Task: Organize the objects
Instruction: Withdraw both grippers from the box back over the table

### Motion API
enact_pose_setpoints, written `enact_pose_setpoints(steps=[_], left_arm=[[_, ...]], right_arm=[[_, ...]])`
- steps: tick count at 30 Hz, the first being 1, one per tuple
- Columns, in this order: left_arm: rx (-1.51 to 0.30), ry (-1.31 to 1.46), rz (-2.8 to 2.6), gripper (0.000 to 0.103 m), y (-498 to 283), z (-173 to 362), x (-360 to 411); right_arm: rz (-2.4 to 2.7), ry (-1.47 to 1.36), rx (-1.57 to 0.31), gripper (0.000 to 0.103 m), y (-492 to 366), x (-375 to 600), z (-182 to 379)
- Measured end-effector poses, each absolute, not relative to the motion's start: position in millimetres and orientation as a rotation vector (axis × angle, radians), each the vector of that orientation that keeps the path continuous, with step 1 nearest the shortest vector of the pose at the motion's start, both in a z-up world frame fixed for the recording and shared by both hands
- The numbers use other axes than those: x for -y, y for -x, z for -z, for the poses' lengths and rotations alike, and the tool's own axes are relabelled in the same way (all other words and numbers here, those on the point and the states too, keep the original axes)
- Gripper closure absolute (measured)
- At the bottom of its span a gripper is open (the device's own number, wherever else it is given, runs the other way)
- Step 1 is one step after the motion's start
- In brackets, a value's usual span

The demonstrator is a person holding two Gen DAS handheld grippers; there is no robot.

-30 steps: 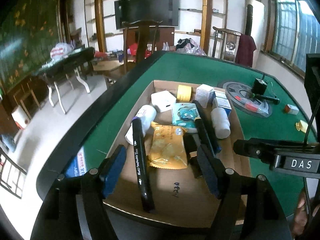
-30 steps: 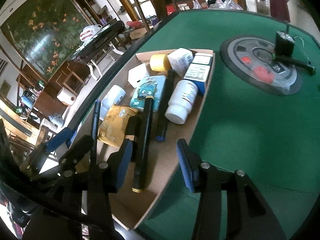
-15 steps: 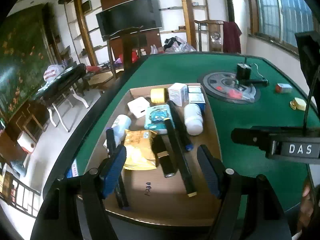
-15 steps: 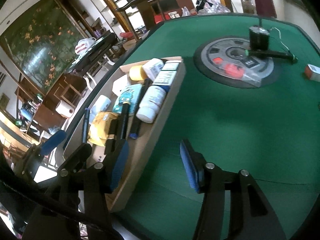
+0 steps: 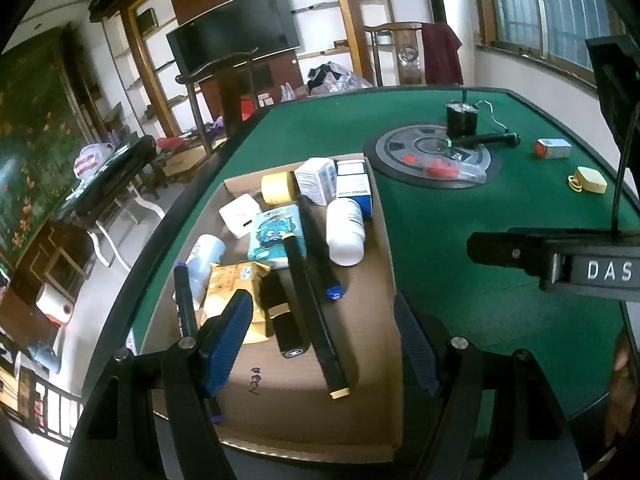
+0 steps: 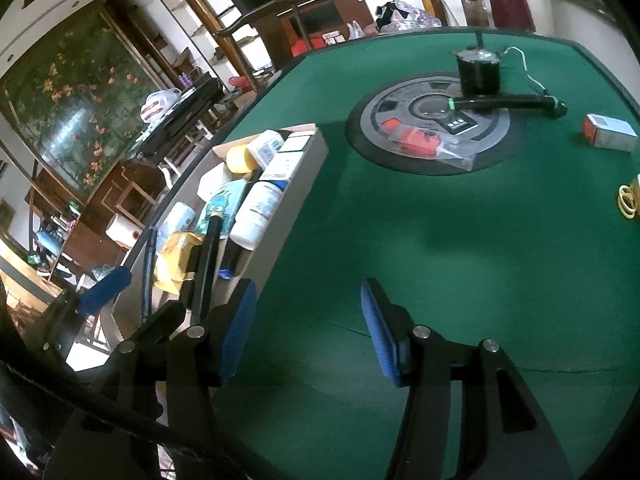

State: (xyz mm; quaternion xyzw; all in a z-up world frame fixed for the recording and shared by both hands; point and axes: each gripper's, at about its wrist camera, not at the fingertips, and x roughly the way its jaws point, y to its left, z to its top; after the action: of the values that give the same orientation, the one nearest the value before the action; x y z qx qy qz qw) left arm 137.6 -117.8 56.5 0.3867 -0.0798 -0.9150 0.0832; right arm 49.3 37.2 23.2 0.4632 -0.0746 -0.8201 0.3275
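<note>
With both tools hovering empty over the near edge of the green felt table (image 6: pixel 460 240), I judge this as the reach phase for the loose items on the far right.

Left gripper (image 5: pixel 320 344): blue pads spread moderately, nothing between them. It sits above the near end of the shallow cardboard tray (image 5: pixel 304 416). Right gripper (image 6: pixel 308 332): jaws have just been opening, now about half spread, only bare felt between them, just right of the tray wall.

Tray is already crowded: white pill bottle (image 5: pixel 345 232), long black marker with cream end (image 5: pixel 316 316), blue-capped black marker (image 5: pixel 320 248), yellow snack packet (image 5: pixel 236 292), teal cartoon tissue pack (image 5: pixel 274 236), yellow tape roll (image 5: pixel 278 187), small white cartons at the far end.

Still outside the tray: red-and-grey small box (image 6: pixel 610 132) far right, pale yellow flat block (image 5: pixel 592 179) with yellow rubber bands (image 6: pixel 628 200) touching it. These look like the remaining work. The round grey turntable disc (image 6: pixel 432 120) with the black cylinder (image 6: pixel 478 66) looks like a fixture; leave it.

Doing it well:
- take the box with the right tool, it's nearer
- widen the jaws before descent, square pads to the box's long faces
- come in low but don't drag pads on felt
- rubber bands are thin and flat; expect a slip, pinch at the block instead
- drop into the free near area of the tray, clear of the markers
</note>
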Motion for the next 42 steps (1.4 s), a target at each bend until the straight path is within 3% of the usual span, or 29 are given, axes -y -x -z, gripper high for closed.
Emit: enact_pose_setpoints(steps=[23,33,38,40,41,42], left_arm=[[0.335,-1.240,2.701,0.036,-103,-40,82],[0.325,-1.240,2.701,0.036,-94,-34,76],[0.253,-0.995,2.751,0.036,-110,-60,87],[0.222,-0.803,2.756,0.029,-127,-78,96],[0.207,-0.721,2.744,0.012,-135,-87,100],[0.190,-0.660,2.737,0.001,-142,-92,104]], right_arm=[[2.215,-1.263,0.343,0.049,-2,-102,-16],[2.195,-1.293,0.247,0.049,-4,-84,-6],[2.199,-1.275,0.140,0.049,-17,-62,-9],[2.201,-1.259,0.094,0.049,-23,-50,-11],[2.201,-1.247,0.067,0.049,-28,-43,-13],[2.202,-1.239,0.050,0.049,-31,-37,-14]])
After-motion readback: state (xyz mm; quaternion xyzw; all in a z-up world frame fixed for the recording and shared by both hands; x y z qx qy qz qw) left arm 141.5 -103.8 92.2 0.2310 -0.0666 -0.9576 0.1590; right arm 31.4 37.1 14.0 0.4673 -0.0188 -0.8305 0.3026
